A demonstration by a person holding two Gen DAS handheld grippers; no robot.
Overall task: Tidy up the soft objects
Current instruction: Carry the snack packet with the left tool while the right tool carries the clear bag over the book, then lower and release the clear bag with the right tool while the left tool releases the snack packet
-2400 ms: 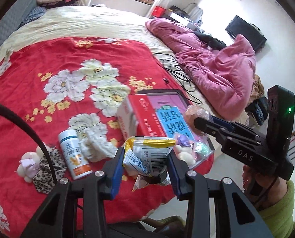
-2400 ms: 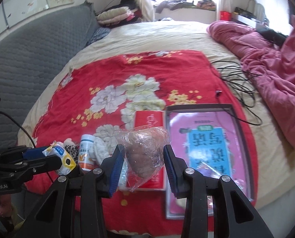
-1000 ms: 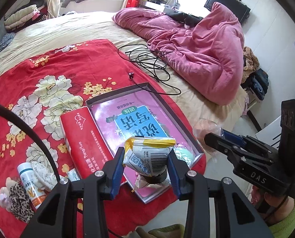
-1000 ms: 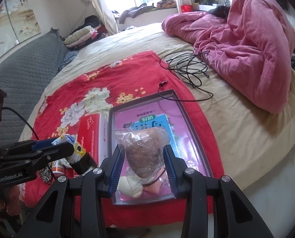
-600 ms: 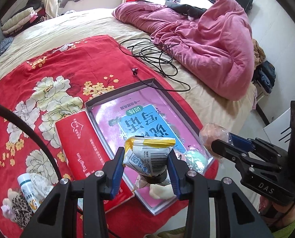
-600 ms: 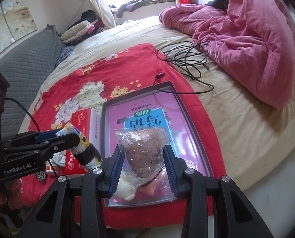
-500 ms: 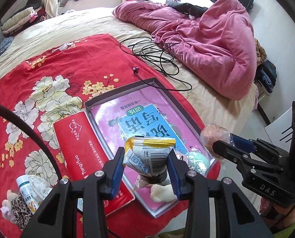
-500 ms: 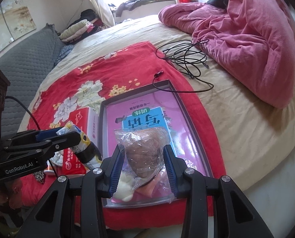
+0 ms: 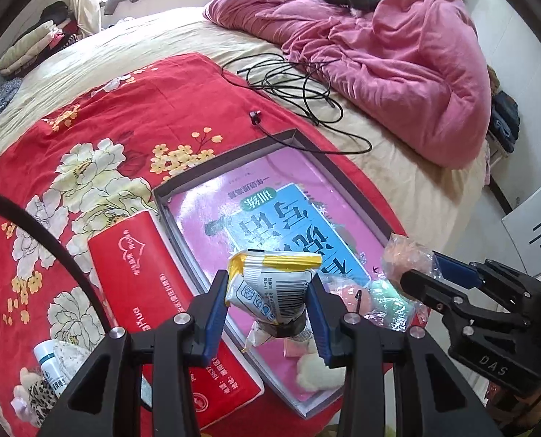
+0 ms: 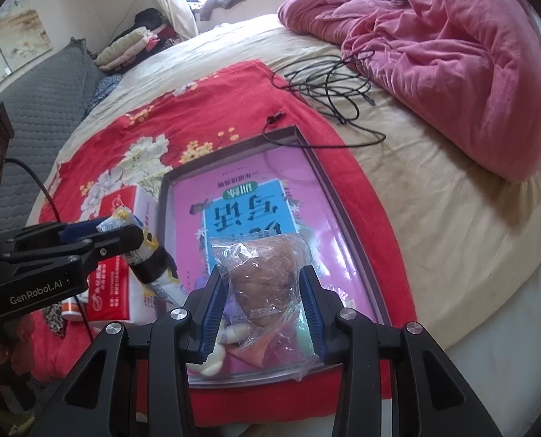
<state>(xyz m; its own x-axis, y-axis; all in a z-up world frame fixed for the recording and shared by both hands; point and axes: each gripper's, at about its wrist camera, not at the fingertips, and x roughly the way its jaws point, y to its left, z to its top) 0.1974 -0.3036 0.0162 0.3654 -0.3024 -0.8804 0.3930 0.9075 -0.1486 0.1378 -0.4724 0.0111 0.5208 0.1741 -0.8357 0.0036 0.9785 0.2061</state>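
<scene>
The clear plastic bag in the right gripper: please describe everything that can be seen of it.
The clear plastic bag is thin, crinkled film around a brownish, lumpy soft thing. The right gripper is shut on it, blue pads pressing both sides. It hangs above the near end of the shallow box, loose film trailing below. What the contents are I cannot tell.

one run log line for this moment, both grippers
left gripper: shut on snack packet | right gripper: shut on bagged bun | both over tray

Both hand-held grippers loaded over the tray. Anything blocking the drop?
Nothing blocks it. The near end of the tray already holds small soft toys, just below both packets; the far end is bare.
</scene>
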